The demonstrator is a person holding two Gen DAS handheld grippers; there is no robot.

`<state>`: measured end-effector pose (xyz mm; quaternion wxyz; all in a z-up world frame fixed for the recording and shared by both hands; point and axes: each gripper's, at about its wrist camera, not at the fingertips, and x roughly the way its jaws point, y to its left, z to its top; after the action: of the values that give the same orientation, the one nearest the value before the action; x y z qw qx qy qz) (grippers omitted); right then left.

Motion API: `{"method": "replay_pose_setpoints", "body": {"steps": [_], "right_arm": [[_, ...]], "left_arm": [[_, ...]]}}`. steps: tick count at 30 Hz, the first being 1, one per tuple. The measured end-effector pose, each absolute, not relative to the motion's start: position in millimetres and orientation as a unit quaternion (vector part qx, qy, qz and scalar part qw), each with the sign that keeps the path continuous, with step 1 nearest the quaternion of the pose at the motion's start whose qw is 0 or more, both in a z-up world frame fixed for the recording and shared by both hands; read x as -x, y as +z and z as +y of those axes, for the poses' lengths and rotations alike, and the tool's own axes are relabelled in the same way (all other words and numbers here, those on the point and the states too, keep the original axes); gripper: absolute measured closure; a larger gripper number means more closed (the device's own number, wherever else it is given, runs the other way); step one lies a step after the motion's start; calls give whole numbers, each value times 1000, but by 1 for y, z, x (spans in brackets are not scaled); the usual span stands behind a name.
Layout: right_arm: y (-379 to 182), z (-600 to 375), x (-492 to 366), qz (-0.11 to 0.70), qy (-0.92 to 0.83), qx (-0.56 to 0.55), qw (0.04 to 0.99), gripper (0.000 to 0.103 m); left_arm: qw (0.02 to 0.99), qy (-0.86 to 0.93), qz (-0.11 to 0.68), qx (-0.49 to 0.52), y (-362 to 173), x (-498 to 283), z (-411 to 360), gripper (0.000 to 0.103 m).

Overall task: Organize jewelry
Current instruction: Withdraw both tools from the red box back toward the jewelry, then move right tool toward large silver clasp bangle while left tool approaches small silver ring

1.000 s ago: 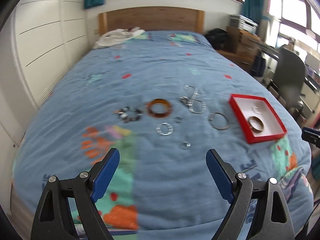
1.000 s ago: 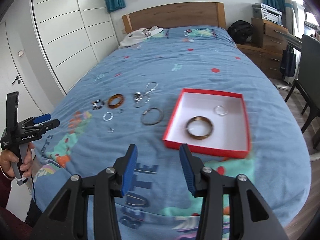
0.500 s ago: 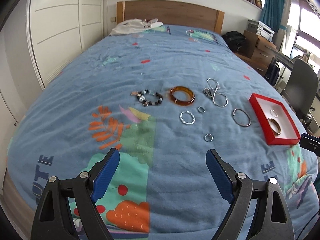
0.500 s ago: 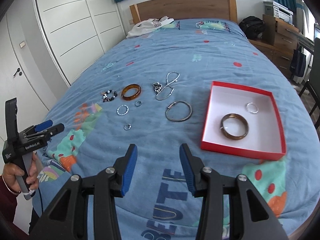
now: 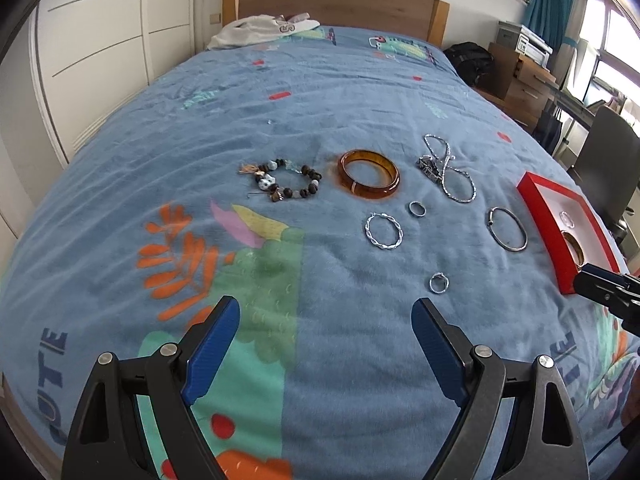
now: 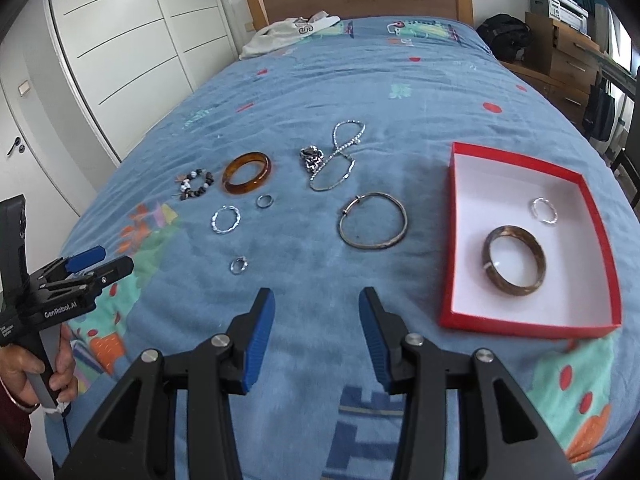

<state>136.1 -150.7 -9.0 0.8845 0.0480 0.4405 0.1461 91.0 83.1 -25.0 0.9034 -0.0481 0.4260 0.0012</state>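
Note:
Jewelry lies on a blue bedspread: a beaded bracelet (image 5: 286, 180), an amber bangle (image 5: 368, 174), a silver chain (image 5: 446, 168), a twisted silver hoop (image 5: 383, 231), two small rings (image 5: 417, 209) (image 5: 439, 282) and a thin silver bangle (image 6: 373, 221). A red box (image 6: 454, 240) holds a brown bangle (image 6: 514, 260) and a silver ring (image 6: 544, 210). My left gripper (image 5: 324, 354) is open and empty, short of the jewelry. My right gripper (image 6: 316, 338) is open and empty, in front of the thin bangle.
A white garment (image 5: 264, 30) lies by the wooden headboard (image 5: 336, 0). White wardrobe doors (image 6: 120, 40) stand on the left. A dresser (image 5: 524, 80) and a chair (image 5: 612, 148) stand right of the bed.
Both grippers have moved closer to the jewelry, which looms larger in both views. Both stay open and empty. Nothing on the bed has moved.

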Motion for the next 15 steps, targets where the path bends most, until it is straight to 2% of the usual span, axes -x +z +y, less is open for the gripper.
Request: {"method": "replay_pose_setpoints", "body": {"steps": [15], "right_arm": [[-37,-147,-172,450,115,-62,884,60]], "left_arm": [[895,-54,440,50,-47,-116,51,17]]}}
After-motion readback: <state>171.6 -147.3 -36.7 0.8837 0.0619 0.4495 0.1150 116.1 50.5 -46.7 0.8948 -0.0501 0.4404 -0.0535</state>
